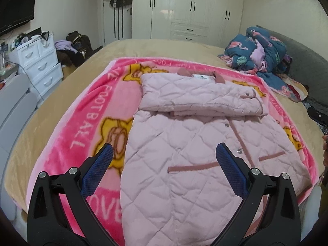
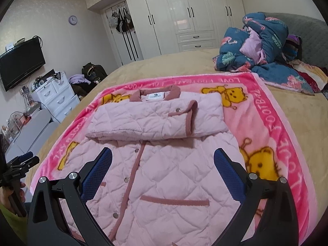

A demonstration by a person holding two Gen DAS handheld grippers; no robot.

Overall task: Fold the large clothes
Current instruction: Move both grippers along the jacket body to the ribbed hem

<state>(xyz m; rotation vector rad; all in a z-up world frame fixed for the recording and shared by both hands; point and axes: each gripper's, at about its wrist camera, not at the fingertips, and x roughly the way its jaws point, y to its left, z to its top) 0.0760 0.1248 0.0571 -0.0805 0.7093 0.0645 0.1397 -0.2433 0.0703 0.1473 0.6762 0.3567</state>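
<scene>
Ahead of both pairs of fingers, spread flat on a bright pink fleece blanket [image 1: 88, 110] printed with yellow bears: a pale pink quilted jacket [image 1: 184, 143] with dusty-rose trim, snap buttons and two slit pockets. Sleeves folded across the chest in a thick band just below the collar; hem end lying under and between the fingertips. Left gripper [image 1: 164, 153], black with blue textured pads, hovering above the hem with fingers spread wide, gripping nothing. Right gripper [image 2: 163, 157] likewise wide apart and empty, above the front placket. Under the blanket, a tan bedspread [image 2: 164, 65]. Beyond the fingers and to their right, a crumpled navy flamingo-print quilt [image 2: 256, 45]. Farther off, a glossy white wardrobe [image 1: 190, 8]; far left, white plastic drawers [image 1: 39, 61] and a wall-mounted black television [image 2: 20, 63].
</scene>
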